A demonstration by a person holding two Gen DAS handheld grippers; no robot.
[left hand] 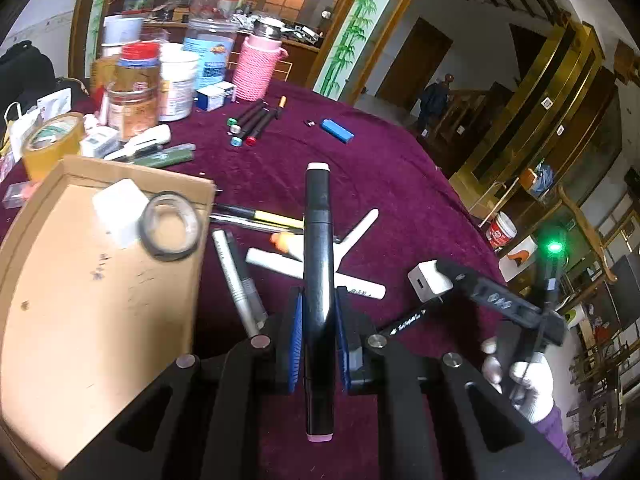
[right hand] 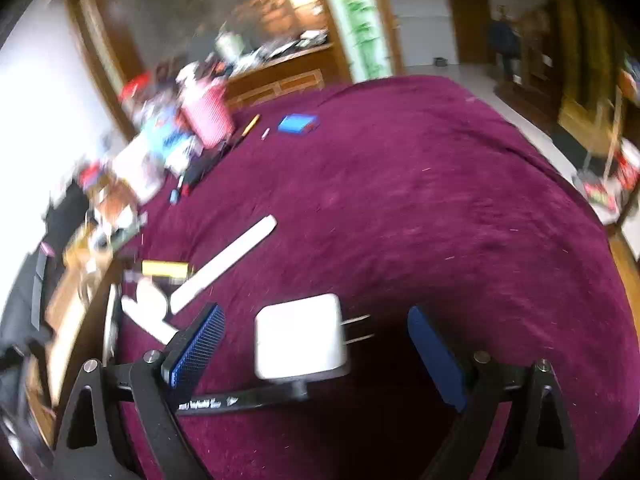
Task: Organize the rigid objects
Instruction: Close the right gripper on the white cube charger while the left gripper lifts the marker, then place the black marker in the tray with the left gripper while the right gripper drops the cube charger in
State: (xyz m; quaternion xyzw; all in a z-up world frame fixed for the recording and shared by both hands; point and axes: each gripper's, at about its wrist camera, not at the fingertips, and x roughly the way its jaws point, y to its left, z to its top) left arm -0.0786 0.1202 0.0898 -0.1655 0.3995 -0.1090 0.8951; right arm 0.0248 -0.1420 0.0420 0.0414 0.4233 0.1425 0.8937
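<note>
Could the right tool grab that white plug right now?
Probably yes: the white plug lies on the cloth between the right tool's open blue pads, with nothing blocking it.

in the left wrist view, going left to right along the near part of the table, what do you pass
cardboard tray → silver pen → black marker held in the left gripper → white charger between the right gripper's jaws
</note>
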